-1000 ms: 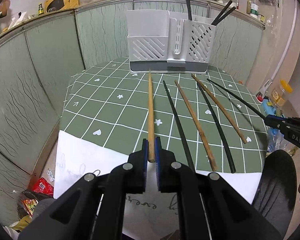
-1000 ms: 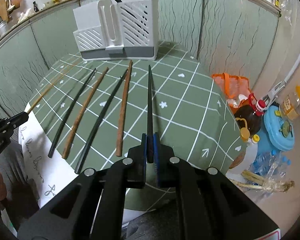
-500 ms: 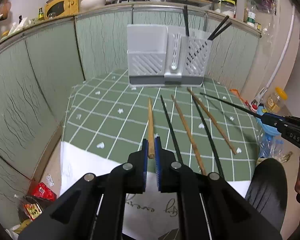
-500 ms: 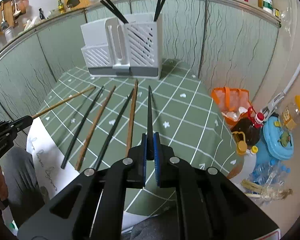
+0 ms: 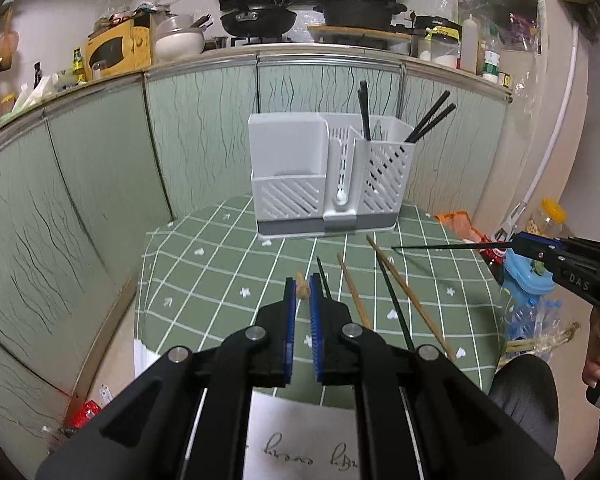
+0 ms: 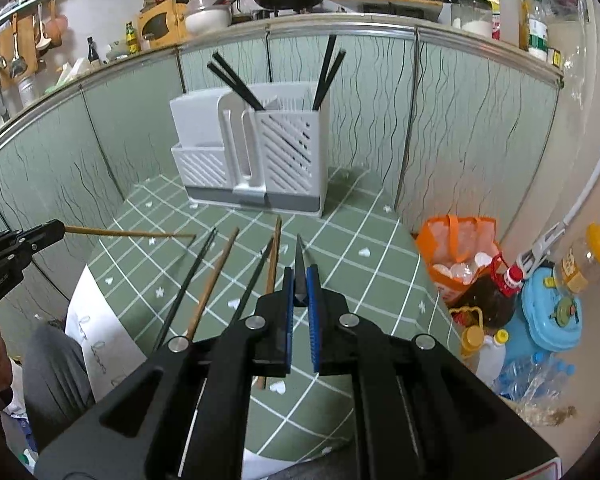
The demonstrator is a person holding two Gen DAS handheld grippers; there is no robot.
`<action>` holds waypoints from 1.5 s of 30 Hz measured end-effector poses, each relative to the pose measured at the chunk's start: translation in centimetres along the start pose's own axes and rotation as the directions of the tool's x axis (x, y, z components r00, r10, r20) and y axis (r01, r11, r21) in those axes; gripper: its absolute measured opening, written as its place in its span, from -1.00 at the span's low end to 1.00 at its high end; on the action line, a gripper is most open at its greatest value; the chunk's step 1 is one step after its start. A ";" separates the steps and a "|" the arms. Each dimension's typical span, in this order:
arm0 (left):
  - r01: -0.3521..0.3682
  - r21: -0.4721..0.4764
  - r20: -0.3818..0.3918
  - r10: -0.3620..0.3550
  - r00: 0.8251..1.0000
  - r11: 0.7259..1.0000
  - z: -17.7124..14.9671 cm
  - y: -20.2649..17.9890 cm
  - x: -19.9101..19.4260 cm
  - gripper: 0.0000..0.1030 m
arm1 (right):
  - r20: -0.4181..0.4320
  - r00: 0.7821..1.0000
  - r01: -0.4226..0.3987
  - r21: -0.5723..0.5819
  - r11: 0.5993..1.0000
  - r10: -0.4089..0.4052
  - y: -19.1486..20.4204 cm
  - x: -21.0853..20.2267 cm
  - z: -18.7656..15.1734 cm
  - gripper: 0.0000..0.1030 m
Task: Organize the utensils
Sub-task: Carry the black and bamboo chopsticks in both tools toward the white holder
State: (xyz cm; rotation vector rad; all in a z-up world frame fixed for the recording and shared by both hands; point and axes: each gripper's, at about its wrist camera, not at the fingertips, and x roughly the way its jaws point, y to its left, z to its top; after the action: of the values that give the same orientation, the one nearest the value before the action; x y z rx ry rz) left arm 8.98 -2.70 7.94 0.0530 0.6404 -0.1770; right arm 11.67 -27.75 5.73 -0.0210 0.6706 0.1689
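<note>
Green cloth: checked tablecloth (image 5: 228,264) covers the table; four chopsticks lie on it in a loose row, two black and two wooden.
Holder: white slotted utensil holder (image 5: 324,176) stands upright at the far edge of the cloth; black chopsticks already stand in its right-hand compartment, the left compartment looks empty.
Left gripper: left gripper (image 5: 302,294) is closed tight on the near end of a wooden chopstick (image 6: 128,233); in the right wrist view the stick runs roughly level, clear of the cloth.
Right gripper: right gripper (image 6: 299,286) is closed tight on the near end of a black chopstick (image 5: 452,245), which is also held clear of the cloth and points toward the middle of the table.
Handling: both sticks judged light, stiff and slim; the black one likely smooth and apt to pivot in the pads. An end grip leaves a long free length that swings; a firm pinch near the thick end is judged correct for tipping each stick into a compartment.
Change since a second ago: both sticks then lay on the cloth with the jaws already closed on them; both are now lifted, and the holder sits lower and nearer the centre of each view. The four remaining sticks have not moved.
</note>
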 end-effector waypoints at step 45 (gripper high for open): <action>0.097 0.098 0.056 -0.103 0.993 0.991 16.5 -2.5 -5.0 -0.85 | 0.095 0.994 -0.058 -0.040 0.998 0.062 -0.3 -7.8 14.9 -0.88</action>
State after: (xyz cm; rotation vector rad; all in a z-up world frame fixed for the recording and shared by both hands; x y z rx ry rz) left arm 14.34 -6.09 24.13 0.1066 0.5738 -0.3046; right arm 14.87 -28.12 22.23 -0.0281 0.5721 0.2388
